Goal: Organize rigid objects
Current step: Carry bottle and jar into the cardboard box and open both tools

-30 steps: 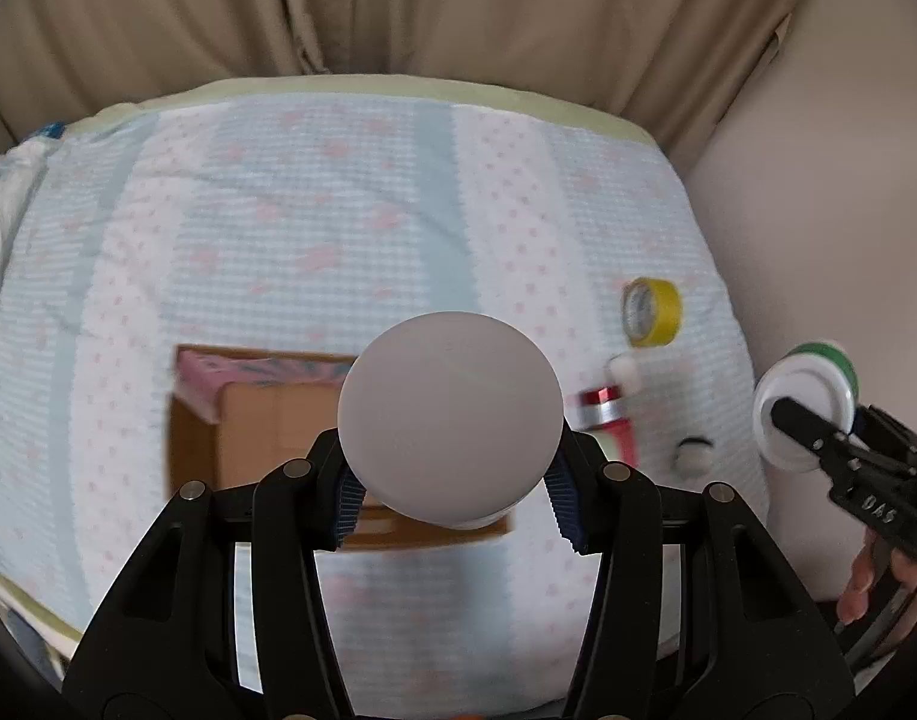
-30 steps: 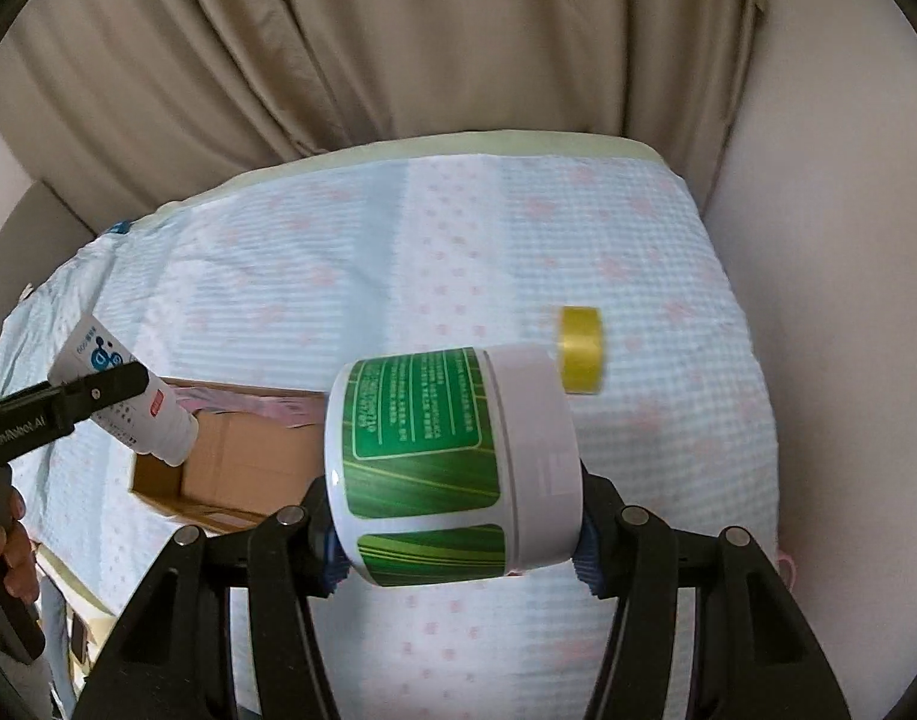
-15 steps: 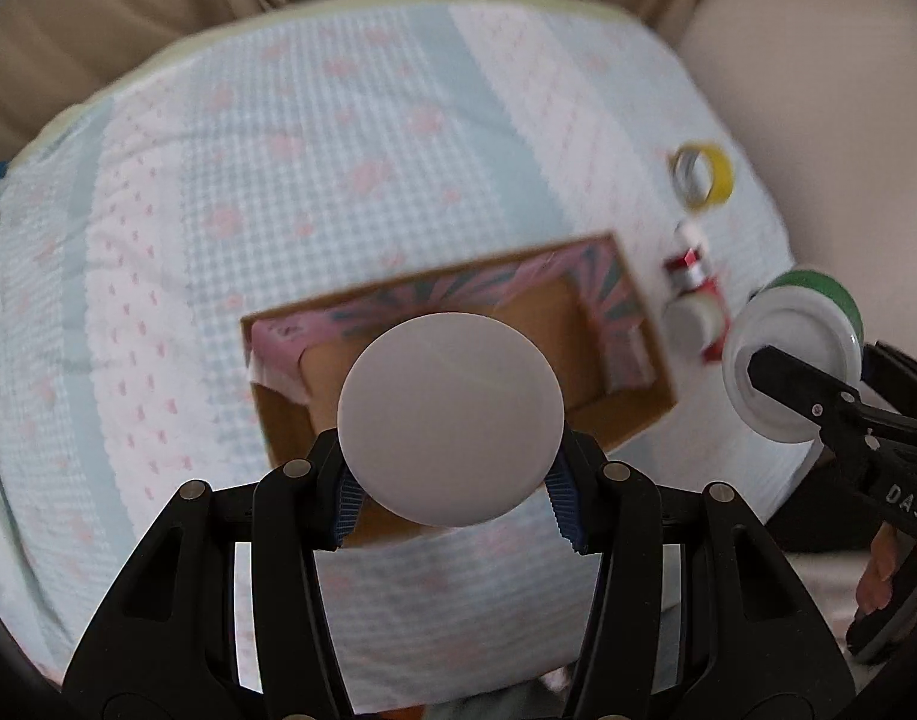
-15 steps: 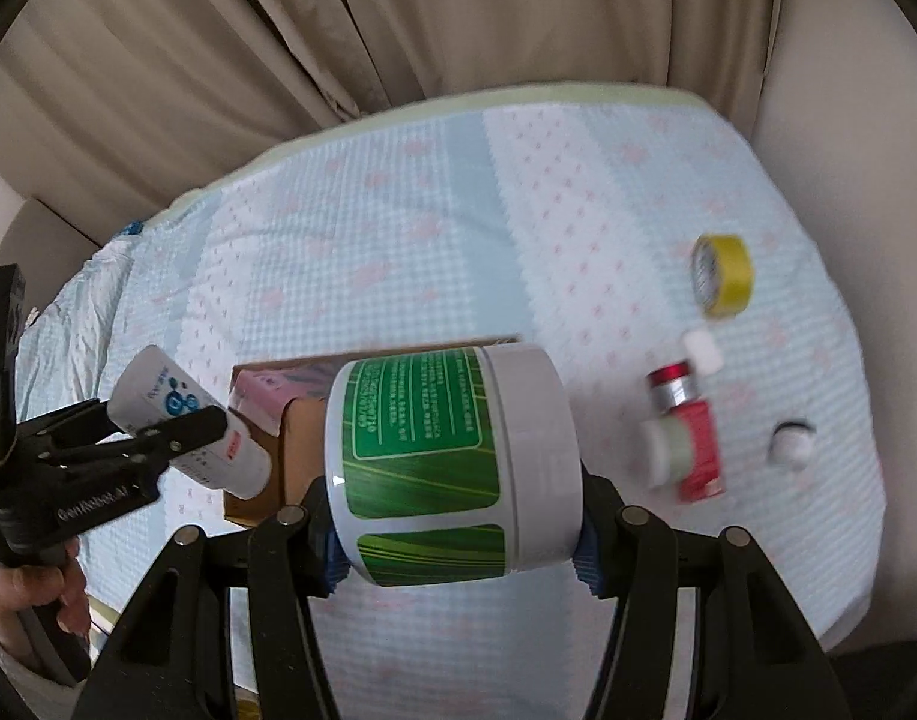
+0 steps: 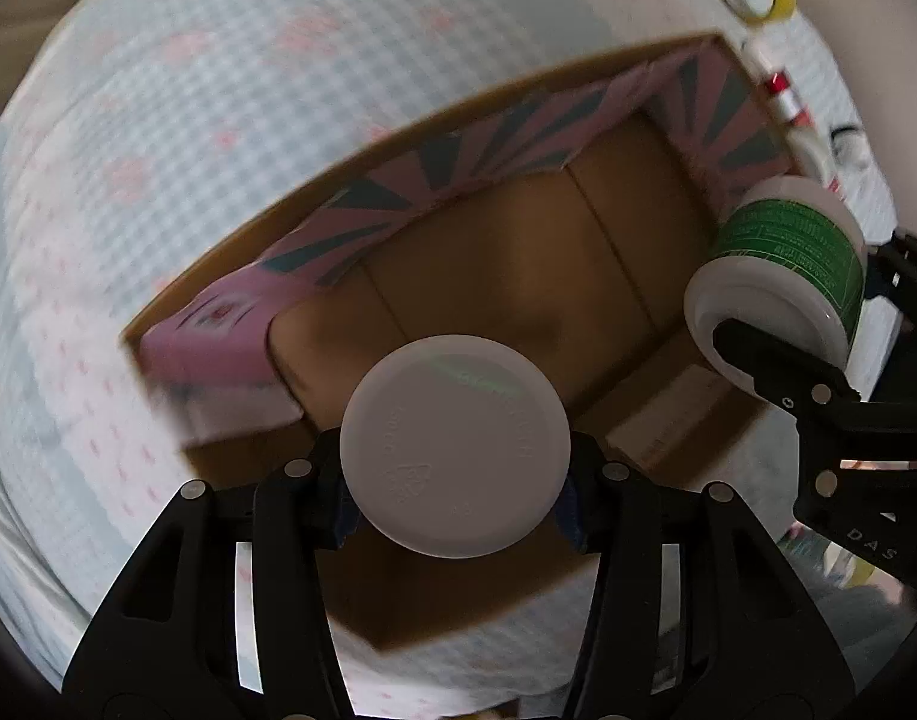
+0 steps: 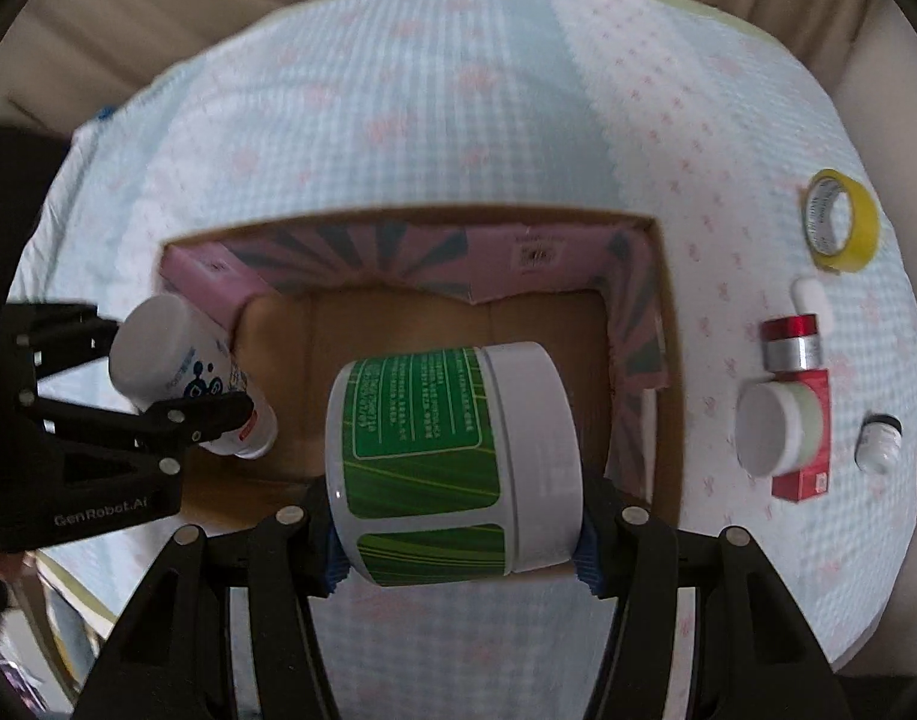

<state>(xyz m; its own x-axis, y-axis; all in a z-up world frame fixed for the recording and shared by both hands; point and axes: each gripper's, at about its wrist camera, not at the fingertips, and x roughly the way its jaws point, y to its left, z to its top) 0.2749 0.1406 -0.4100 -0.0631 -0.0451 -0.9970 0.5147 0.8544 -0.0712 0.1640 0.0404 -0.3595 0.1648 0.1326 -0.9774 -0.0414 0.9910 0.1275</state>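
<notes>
My left gripper [image 5: 455, 498] is shut on a white bottle [image 5: 455, 444], seen base-on, held over the near side of the open cardboard box [image 5: 518, 276]. In the right wrist view the same bottle [image 6: 182, 372] hangs over the box's left end. My right gripper [image 6: 458, 546] is shut on a green-labelled white jar [image 6: 452, 462], held sideways over the box [image 6: 662, 312]. The jar shows in the left wrist view [image 5: 782, 294] at the box's right end.
The box has pink patterned flaps [image 6: 398, 258] and sits on a checked cloth [image 6: 398, 90]. Right of it lie a yellow tape roll [image 6: 842, 228], a small white piece [image 6: 809, 297], a red-and-silver cap [image 6: 791, 342], a white jar on a red box [image 6: 770, 432] and a small white bottle [image 6: 875, 444].
Both grippers have moved forward and down over the box with their loads; the box now fills both views. Neither grip has changed.
</notes>
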